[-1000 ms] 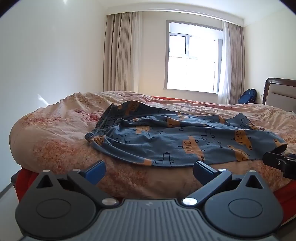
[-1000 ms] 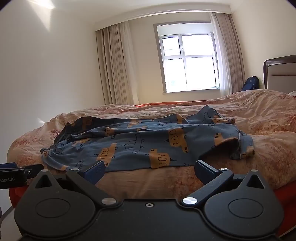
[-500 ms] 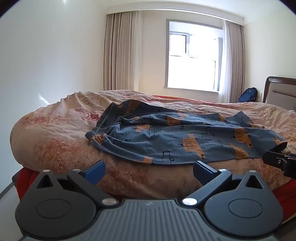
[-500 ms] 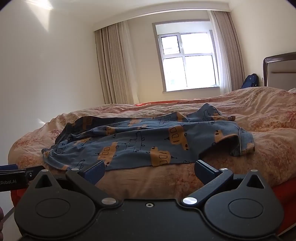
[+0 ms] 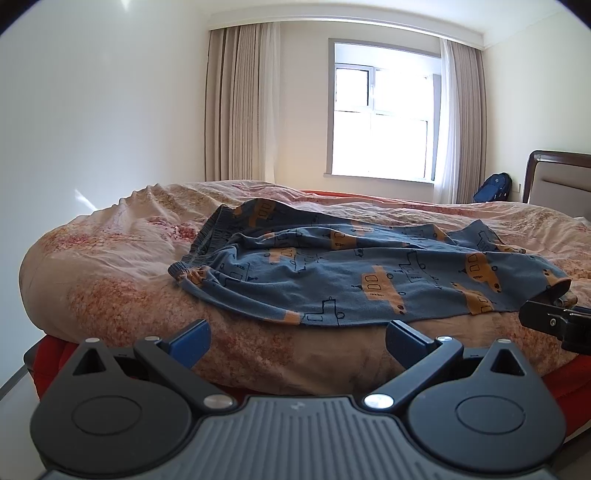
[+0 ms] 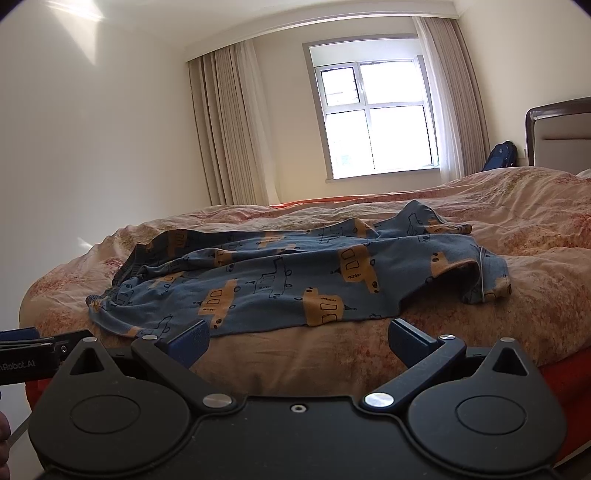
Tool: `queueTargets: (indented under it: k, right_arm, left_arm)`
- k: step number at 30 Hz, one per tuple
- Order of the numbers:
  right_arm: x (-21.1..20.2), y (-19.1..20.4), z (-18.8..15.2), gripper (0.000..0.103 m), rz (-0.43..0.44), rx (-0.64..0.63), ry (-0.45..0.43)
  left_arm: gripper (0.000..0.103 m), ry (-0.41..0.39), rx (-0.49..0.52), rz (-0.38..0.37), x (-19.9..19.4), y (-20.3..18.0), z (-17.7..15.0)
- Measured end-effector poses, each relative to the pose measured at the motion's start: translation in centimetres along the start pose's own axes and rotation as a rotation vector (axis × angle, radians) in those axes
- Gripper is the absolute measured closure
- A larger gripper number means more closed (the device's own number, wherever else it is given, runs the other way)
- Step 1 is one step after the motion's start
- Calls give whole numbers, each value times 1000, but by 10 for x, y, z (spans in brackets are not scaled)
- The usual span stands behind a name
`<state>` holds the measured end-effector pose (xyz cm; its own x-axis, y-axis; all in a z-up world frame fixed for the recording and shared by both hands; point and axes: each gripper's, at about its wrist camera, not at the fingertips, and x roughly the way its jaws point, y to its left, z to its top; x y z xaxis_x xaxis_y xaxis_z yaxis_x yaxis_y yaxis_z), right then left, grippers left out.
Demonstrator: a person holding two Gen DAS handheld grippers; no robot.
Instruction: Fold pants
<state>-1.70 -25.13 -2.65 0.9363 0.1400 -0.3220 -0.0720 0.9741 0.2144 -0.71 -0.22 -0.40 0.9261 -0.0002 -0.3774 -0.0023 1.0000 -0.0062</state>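
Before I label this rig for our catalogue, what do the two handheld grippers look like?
Both match: the left gripper and right gripper have black bodies with two round housings, silver pivot screws, angled black linkage arms and blue finger pads. The left's base is ribbed grey; its side reads "Robot.AI" in the right wrist view.

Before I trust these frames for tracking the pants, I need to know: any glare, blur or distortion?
Left wrist view: the window is blown out, backlighting the room; the pants stay sharp; fisheye bends the bed edge; corners are dark. Right wrist view: the window is less washed out, the pants are evenly lit, and a sun patch falls on the wall.
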Motion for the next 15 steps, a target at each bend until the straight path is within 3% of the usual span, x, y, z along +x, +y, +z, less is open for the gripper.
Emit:
queueTargets:
  k: [15]
  right_arm:
    - [-1,0,0,0,3,0,-1]
  left_arm:
    - [0,-3,15,-9,-2,-4,-1]
